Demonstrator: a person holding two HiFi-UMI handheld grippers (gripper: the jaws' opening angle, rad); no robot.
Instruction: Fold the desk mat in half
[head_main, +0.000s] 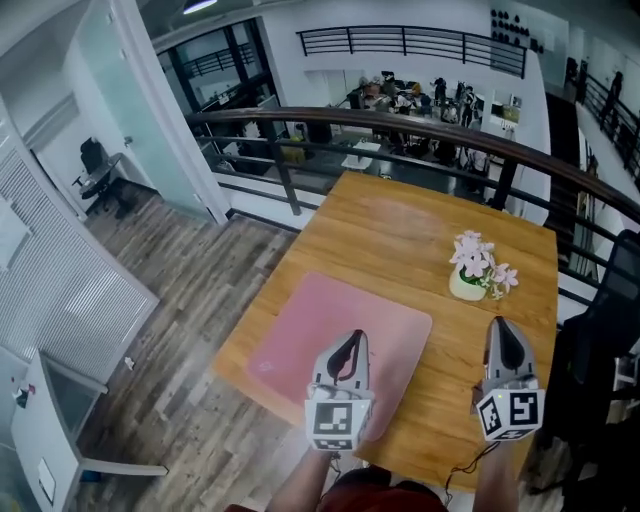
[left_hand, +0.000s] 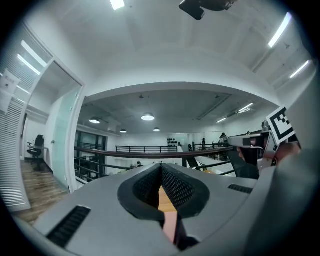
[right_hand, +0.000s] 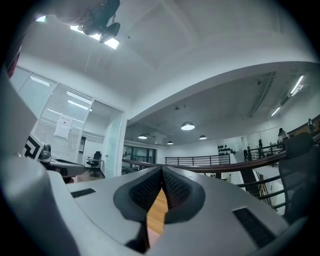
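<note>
The soft pink rectangular desk mat (head_main: 330, 335) lies unfolded on the wooden bench (head_main: 420, 225), beneath the left gripper (head_main: 349, 340) and beside the right gripper (head_main: 503, 326), both level, closed and empty, likely lining up on its near edge

I saw the pink desk mat (head_main: 320, 335) lying flat on the wooden bench (head_main: 400, 225). My left hand-held gripper (head_main: 351, 337) hung over its near part and my right hand-held gripper (head_main: 500, 326) over bare wood beside it. A small flower pot (head_main: 470, 280) stood farther back.
</note>
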